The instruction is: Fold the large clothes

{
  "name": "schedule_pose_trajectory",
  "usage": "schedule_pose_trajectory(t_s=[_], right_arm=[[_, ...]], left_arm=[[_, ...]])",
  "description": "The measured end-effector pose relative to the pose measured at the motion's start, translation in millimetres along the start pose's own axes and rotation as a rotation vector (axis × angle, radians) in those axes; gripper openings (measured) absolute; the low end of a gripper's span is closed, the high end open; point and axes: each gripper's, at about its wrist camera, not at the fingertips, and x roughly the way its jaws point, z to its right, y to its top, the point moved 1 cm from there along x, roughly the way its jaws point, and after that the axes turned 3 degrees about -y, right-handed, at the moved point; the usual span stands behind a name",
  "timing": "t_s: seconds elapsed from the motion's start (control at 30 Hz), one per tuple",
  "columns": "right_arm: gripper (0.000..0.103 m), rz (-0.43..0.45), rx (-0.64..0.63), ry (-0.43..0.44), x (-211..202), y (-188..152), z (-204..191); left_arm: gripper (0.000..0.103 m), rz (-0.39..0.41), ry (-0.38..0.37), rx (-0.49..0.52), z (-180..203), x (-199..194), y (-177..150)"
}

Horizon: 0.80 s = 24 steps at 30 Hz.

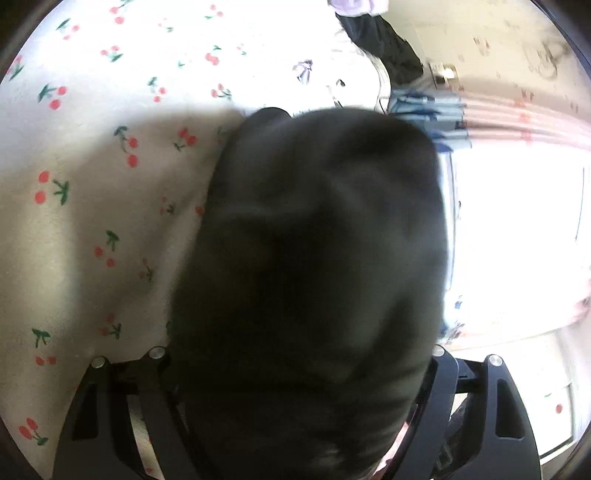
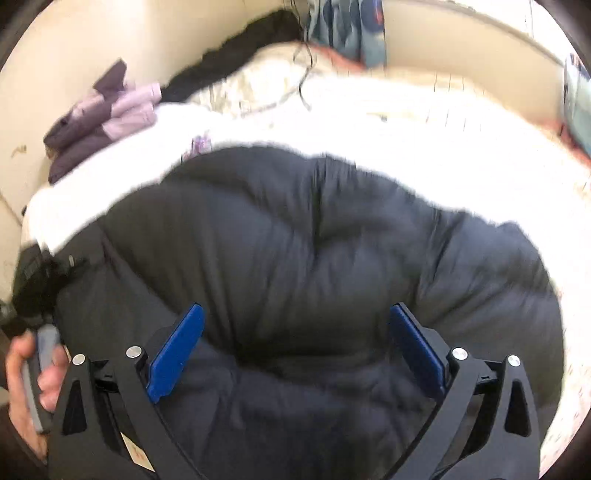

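Draping one black puffer coat [image 2: 314, 258] | right claw [image 2: 295, 347] spread | left claw [image 1: 295, 406] buried, grip unclear

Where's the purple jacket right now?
In the right wrist view, the purple jacket lies crumpled at upper left, at the bed's far edge against the cream wall, beyond the black coat.

Bed sheet [image 1: 85, 155]: white, cherry print. Wall [image 2: 110, 33]: cream. Window [image 1: 517, 236]: overexposed daylight. Curtain [image 1: 517, 118]: pink, beside window.

Left gripper [image 1: 295, 369] fingers buried under blurred black jacket [image 1: 314, 258]
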Motion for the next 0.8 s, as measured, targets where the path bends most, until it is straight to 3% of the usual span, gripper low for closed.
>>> schedule_pose_trajectory(t_s=[0.13, 0.2, 0.27, 0.3, 0.43, 0.53, 0.6, 0.63, 0.7, 0.73, 0.8], right_arm=[[0.097, 0.019, 0.075, -0.064, 24, 46, 23], [0.097, -0.034, 0.133, -0.093, 67, 57, 38], [0.097, -0.162, 0.138, -0.112, 120, 48, 42], [0.097, -0.184, 0.125, -0.108, 132, 45, 39], [0.097, -0.184, 0.097, -0.070, 112, 50, 31], [0.097, -0.069, 0.042, -0.029, 43, 30, 27], [0.097, -0.012, 0.011, -0.053, 10, 6, 23], [0.097, -0.023, -0.013, -0.077, 8, -10, 20], [0.097, -0.158, -0.066, -0.090, 36, -34, 14], [0.097, -0.185, -0.083, -0.087, 48, -43, 13], [0.097, -0.160, -0.068, -0.091, 44, -46, 10]], left_arm=[[0.082, 0.007, 0.024, 0.021, 3, -1, -1], [0.082, 0.010, 0.042, 0.038, 8, 4, 1], [0.084, 0.012, 0.051, 0.048, 13, 9, 6], [0.086, 0.010, 0.050, 0.057, 16, 10, 6], [0.086, 0.001, 0.064, 0.071, 14, 11, 6], [0.086, 0.002, 0.038, 0.050, 15, 11, 10], [0.086, 0.007, 0.032, 0.045, 16, 15, 12], [0.086, 0.010, 0.034, 0.046, 16, 16, 12], [0.086, 0.018, 0.047, 0.057, 15, 13, 5], [0.086, 0.024, 0.059, 0.072, 17, 13, 4], [0.086, 0.033, 0.086, 0.094, 17, 10, -3]])
